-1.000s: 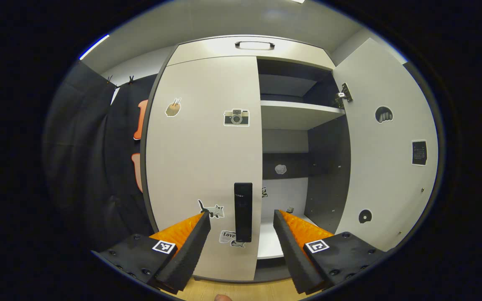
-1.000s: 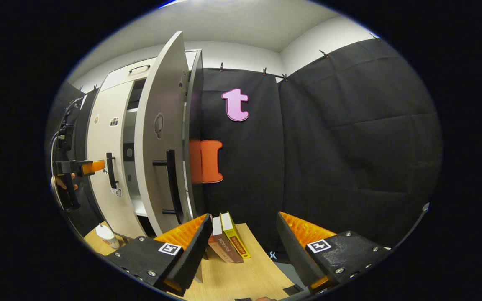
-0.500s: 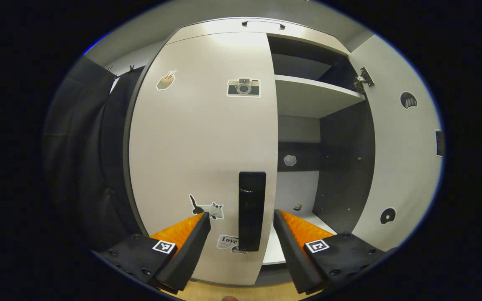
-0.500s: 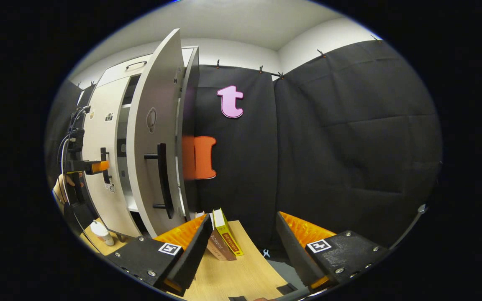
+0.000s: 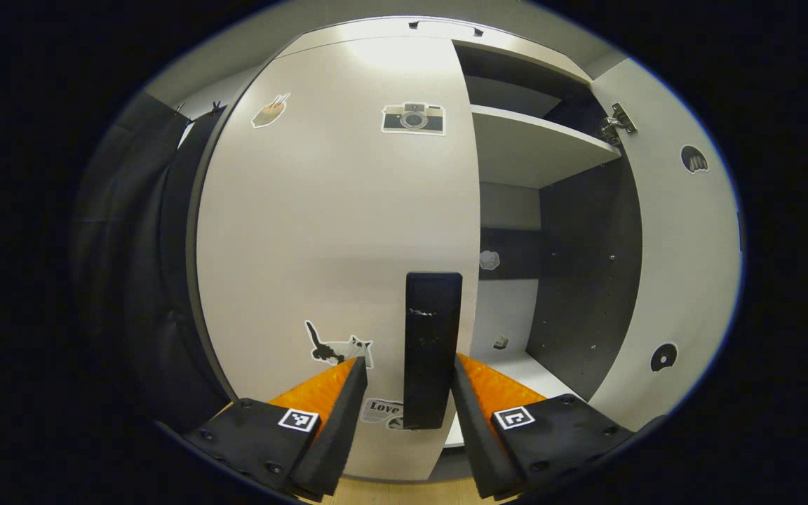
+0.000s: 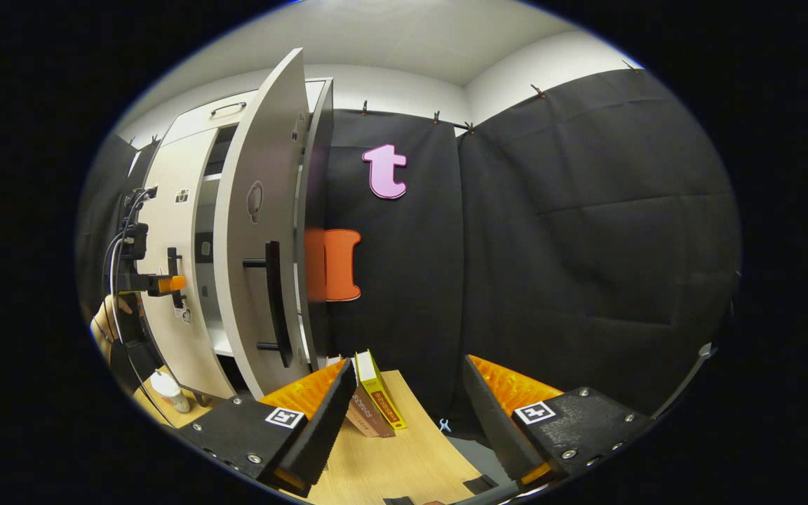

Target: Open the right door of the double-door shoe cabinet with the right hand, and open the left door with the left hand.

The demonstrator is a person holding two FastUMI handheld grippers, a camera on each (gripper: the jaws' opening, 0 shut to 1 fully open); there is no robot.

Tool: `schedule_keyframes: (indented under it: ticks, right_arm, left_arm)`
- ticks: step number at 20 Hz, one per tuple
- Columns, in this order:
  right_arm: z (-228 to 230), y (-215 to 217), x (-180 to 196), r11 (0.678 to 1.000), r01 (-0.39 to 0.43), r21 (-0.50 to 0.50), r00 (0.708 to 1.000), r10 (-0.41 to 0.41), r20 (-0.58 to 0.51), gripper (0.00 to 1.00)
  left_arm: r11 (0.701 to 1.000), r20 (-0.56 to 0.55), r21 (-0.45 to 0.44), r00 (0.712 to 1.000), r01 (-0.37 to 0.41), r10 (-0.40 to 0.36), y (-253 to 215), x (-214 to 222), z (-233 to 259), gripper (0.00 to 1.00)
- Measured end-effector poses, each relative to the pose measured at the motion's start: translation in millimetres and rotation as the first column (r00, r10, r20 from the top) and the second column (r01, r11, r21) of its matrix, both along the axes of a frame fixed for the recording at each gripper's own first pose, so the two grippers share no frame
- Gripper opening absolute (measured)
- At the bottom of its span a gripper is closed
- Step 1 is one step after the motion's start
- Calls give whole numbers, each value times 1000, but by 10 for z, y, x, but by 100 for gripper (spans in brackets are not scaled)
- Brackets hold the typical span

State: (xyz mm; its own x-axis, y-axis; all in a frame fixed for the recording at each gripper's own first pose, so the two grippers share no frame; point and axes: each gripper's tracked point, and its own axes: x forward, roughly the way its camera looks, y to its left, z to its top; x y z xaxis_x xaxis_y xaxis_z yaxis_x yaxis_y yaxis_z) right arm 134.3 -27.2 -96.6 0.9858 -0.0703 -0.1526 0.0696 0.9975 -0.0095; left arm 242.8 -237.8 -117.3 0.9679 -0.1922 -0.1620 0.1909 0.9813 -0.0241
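Note:
The pale left door (image 5: 334, 231) of the shoe cabinet is closed, and its black vertical handle (image 5: 432, 344) stands right in front of me. My left gripper (image 5: 407, 365) is open around that handle; the right finger sits against it and a gap remains on the left side. The right door (image 6: 257, 224) is swung wide open, its black bar handle (image 6: 274, 301) free. My right gripper (image 6: 409, 366) is open and holds nothing, off to the right of that door. In the right gripper view, the left gripper (image 6: 158, 284) and a hand (image 6: 106, 322) are at the left door.
Inside the cabinet are a white shelf (image 5: 537, 144) and a dark side panel (image 5: 586, 273). Two books (image 6: 376, 400) lean on the wooden surface (image 6: 404, 456) by the black cloth wall (image 6: 572, 231). A small white bottle (image 6: 169, 393) stands near the cabinet's foot.
My left gripper has moved in towards the left door until the handle lies between its fingers, which have narrowed slightly. The right gripper has barely shifted; the right door stays open.

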Motion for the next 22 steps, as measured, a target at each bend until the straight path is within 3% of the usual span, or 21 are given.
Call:
schedule_keyframes:
  ticks: [4,6,11,22]
  right_arm:
    - [31,65,-6,1000,-2,3,1000,2,9,93]
    - [47,99,-19,1000,-5,3,1000,5,13,93]
    - [89,203,-73,1000,-19,3,1000,19,25,93]
    - [252,527,-309,998,-64,7,996,63,62,93]
  left_arm:
    - [998,-33,59,999,24,-22,-92,11,-72,39]
    - [1000,-37,22,999,3,-2,-81,32,-75,36]
    - [1000,-51,-7,998,21,-22,-74,-10,-79,13]
    - [995,-68,-41,993,96,-99,-15,-53,-106,10]
